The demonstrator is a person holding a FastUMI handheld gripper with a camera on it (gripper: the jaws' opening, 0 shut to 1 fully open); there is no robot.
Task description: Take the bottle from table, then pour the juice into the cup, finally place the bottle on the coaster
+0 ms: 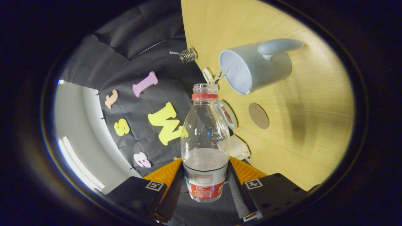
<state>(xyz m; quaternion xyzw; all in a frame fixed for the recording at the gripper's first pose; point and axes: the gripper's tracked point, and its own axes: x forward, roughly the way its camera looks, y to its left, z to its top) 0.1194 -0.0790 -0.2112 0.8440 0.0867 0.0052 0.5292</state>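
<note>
Gripper (205, 185) clamped on bottle (205, 147), both fingers pressing its labelled base, neck tipped toward cup (254, 69).

Thin clear stream leaves the open mouth toward the cup rim at 1 o'clock (liquid low in bottle). Round brown coaster (258, 115) on the wooden table (314, 131), 2 o'clock of the bottle, below the cup.

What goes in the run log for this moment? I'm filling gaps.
phase: pouring | gripper: shut on bottle | bottle: tilted, mouth beside cup rim | coaster: bare, on table
</note>
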